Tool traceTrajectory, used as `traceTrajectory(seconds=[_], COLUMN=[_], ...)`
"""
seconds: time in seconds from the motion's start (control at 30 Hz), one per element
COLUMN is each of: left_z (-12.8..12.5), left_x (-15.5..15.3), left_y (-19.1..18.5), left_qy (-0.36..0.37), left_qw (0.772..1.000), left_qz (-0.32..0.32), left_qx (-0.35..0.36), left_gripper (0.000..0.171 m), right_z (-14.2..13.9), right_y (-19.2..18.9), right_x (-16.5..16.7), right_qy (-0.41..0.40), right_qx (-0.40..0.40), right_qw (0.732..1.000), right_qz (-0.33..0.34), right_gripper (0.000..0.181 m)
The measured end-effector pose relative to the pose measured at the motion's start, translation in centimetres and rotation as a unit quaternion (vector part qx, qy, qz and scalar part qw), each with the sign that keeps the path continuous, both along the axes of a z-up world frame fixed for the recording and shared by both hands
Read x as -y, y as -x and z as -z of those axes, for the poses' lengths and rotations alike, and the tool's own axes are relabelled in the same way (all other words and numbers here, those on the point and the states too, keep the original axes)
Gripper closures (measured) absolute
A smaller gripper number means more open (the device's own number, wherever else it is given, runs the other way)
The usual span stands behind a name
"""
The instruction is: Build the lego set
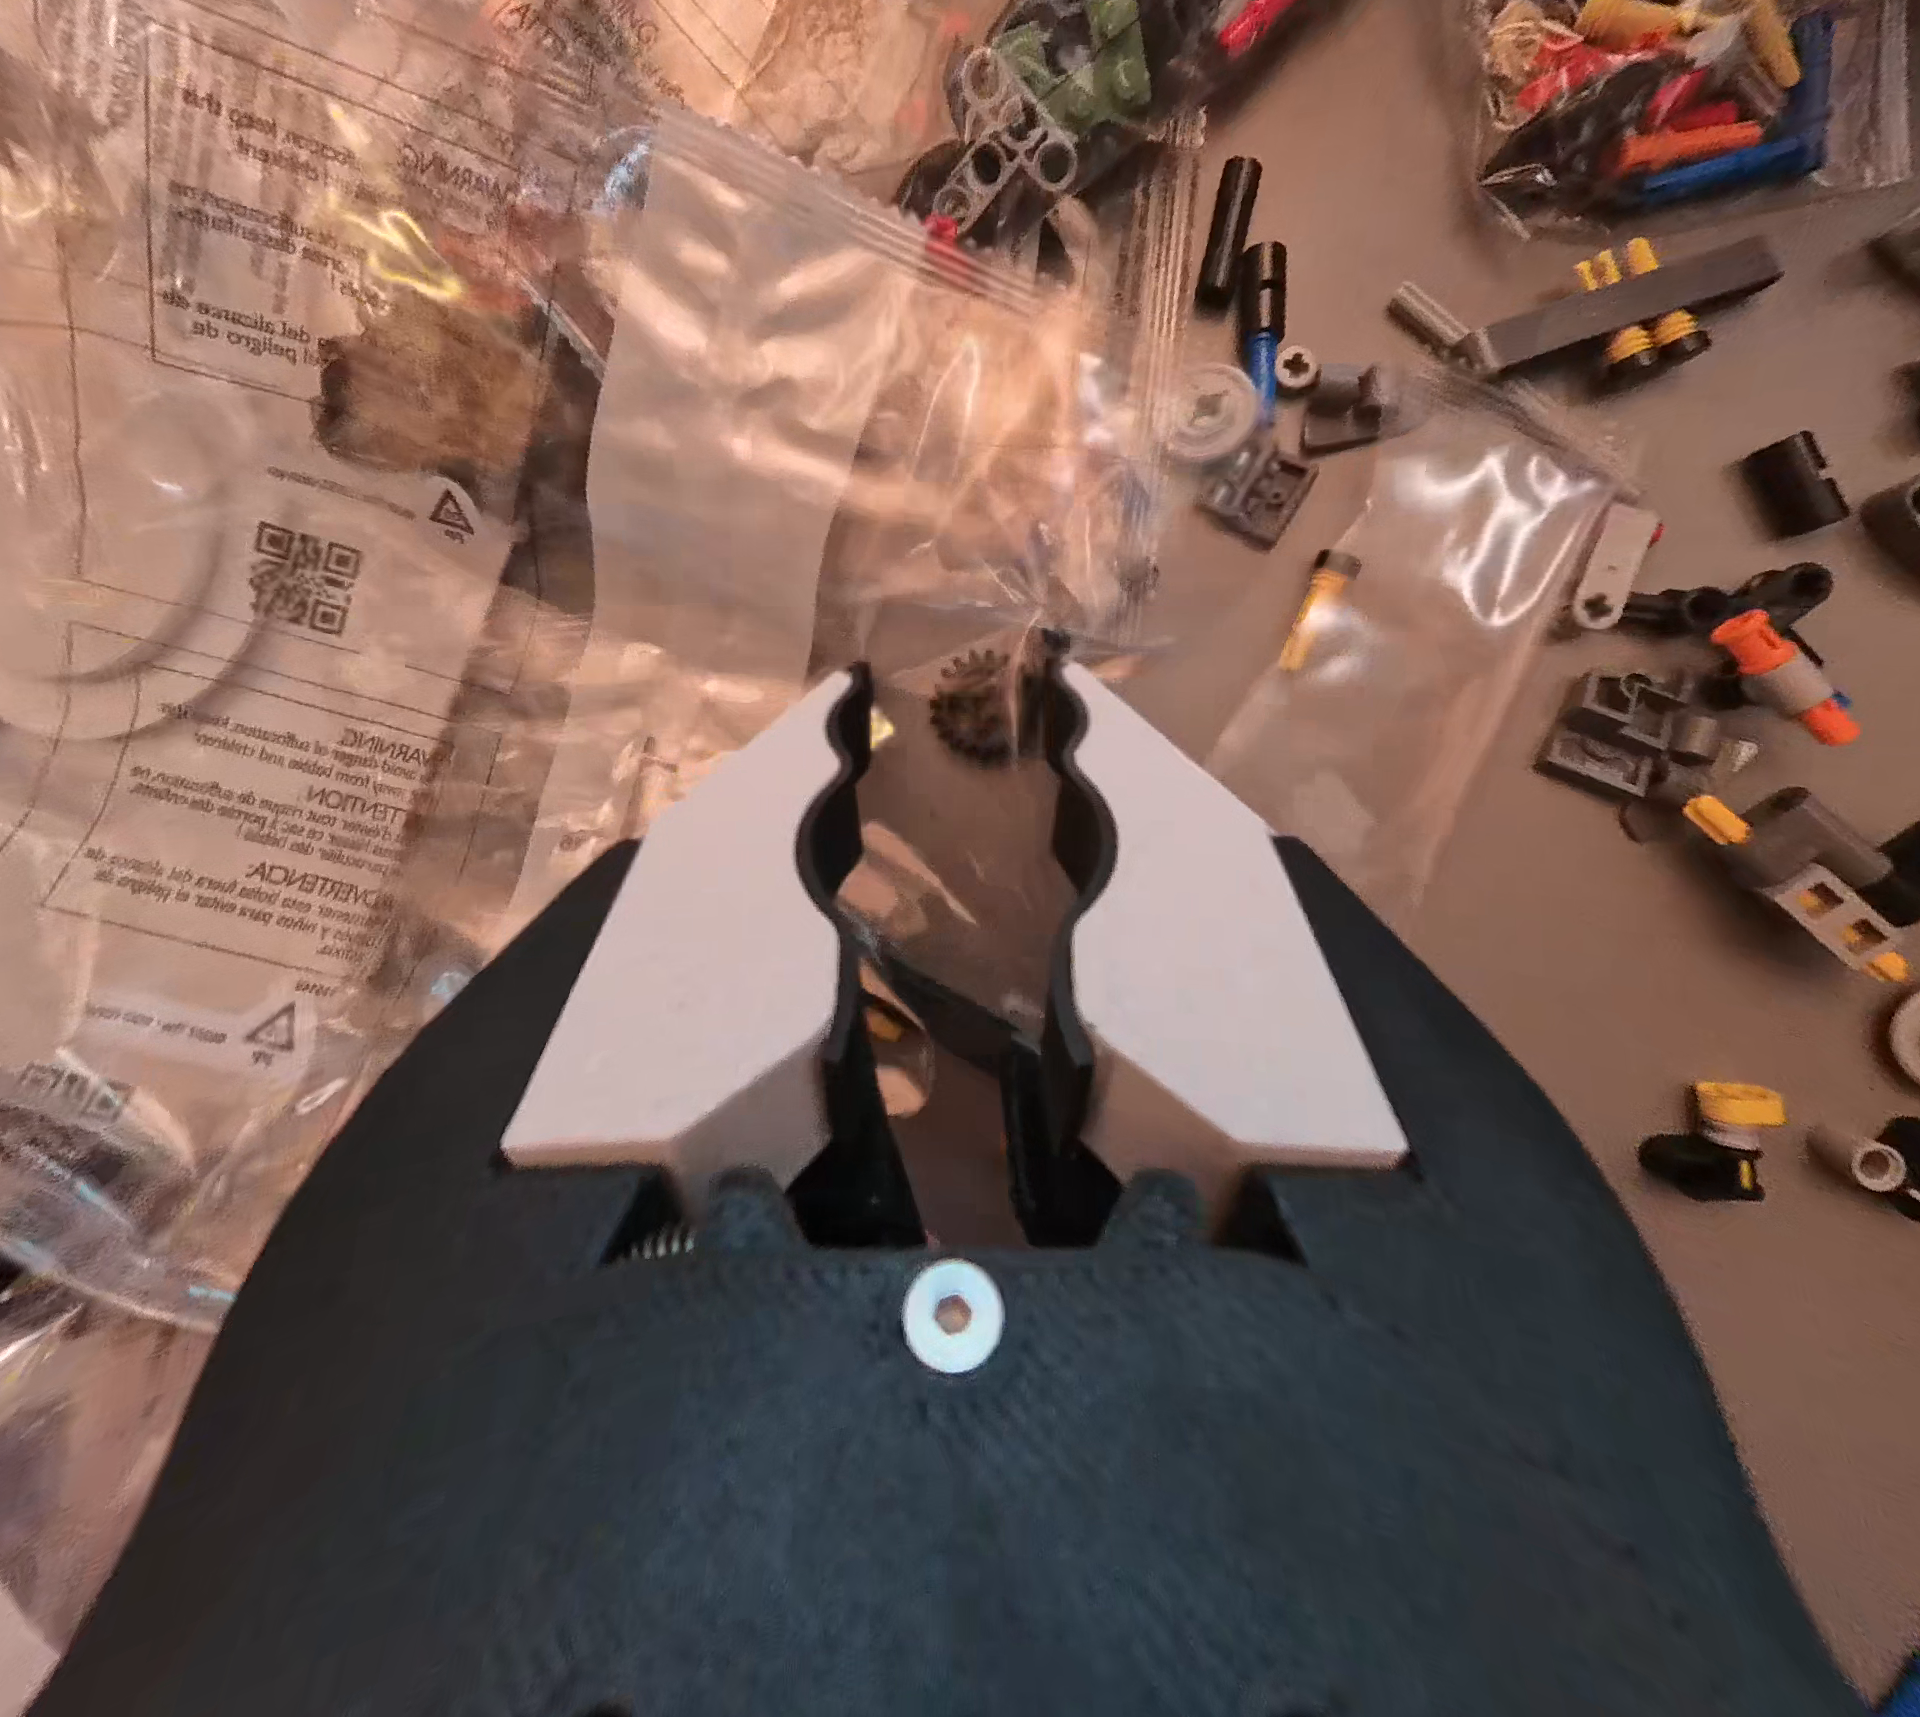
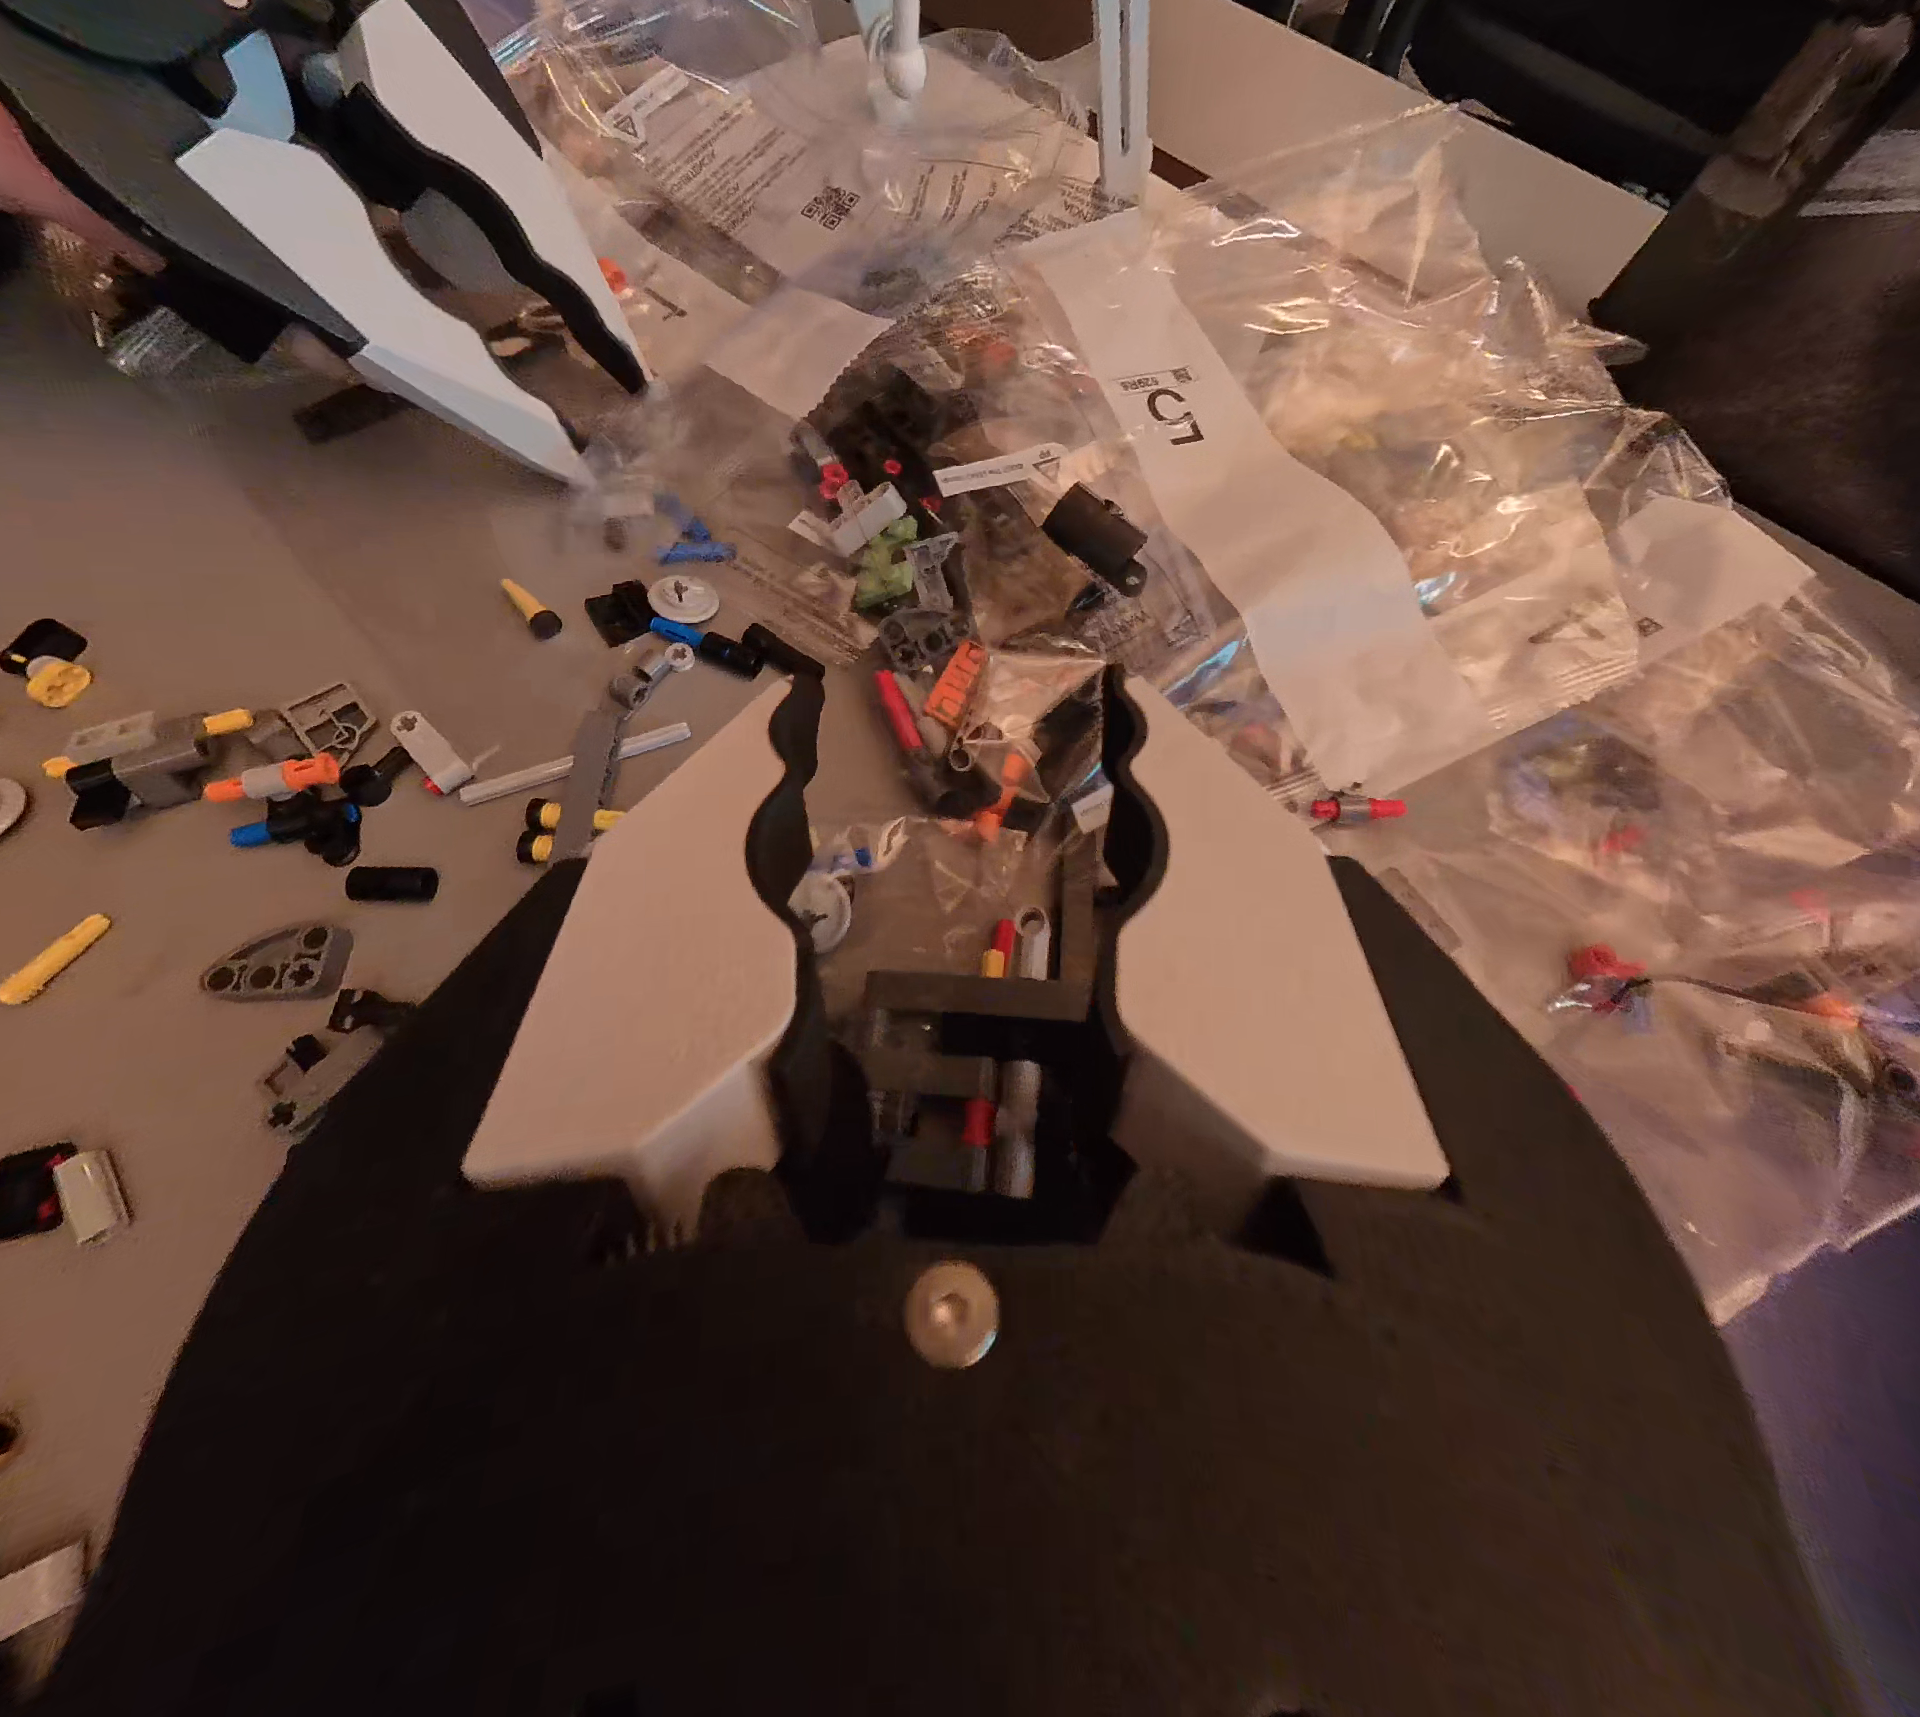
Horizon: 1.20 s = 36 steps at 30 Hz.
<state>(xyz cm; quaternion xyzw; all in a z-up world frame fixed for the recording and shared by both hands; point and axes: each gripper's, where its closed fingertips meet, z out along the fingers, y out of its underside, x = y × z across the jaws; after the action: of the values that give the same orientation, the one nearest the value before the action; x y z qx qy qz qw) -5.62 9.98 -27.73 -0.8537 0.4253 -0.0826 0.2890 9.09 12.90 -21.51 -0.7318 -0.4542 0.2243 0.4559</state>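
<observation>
Left gripper (image 1: 956,680) fingers are parted over a clear plastic bag (image 1: 831,420), nothing gripped; right gripper (image 2: 956,691) is likewise spread empty above bagged lego pieces (image 2: 935,628) on the tabletop (image 2: 208,524).

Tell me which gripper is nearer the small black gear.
Left. The left gripper has its open fingertips either side of the small black gear, under clear plastic. The right gripper hovers over a bag of parts, apart from it.

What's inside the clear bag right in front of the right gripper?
The clear bag holds loose pieces: black beams, a green block, grey connectors, red pins, an orange part. Crinkled plastic and glare hide whatever lies deeper in the pile.
</observation>
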Motion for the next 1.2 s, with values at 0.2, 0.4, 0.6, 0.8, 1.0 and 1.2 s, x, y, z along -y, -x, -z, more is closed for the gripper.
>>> traceTrajectory(seconds=[0.2,0.4,0.6,0.8,1.0,1.2], left_z=[-0.9,-3.6,-7.7,-10.4,-11.7,-12.6], left_x=[0.0,0.1,1.4,3.0,3.4,3.5], left_y=[-0.1,-0.4,-2.3,-5.2,-6.9,-6.6], left_qy=[-0.011,-0.02,-0.007,0.018,0.035,0.038], left_qw=[1.0,0.993,0.969,0.935,0.91,0.895], left_qz=[-0.003,-0.006,0.017,0.057,0.068,0.072], left_qx=[0.028,0.112,0.247,0.349,0.408,0.439], left_gripper=[0.163,0.171,0.171,0.171,0.171,0.171], right_z=[0.0,-1.0,-2.1,-3.7,-4.9,-5.9], right_y=[0.4,1.7,4.9,8.7,9.2,8.6], right_x=[0.5,1.8,4.5,6.4,6.7,6.9], right_qy=[-0.002,-0.027,-0.008,0.059,0.084,0.067], right_qx=[-0.004,-0.014,-0.051,-0.134,-0.188,-0.209], right_qw=[1.0,0.999,0.994,0.98,0.967,0.963], right_qz=[-0.009,-0.04,-0.095,-0.137,-0.148,-0.156], right_gripper=[0.131,0.137,0.141,0.141,0.16,0.181])
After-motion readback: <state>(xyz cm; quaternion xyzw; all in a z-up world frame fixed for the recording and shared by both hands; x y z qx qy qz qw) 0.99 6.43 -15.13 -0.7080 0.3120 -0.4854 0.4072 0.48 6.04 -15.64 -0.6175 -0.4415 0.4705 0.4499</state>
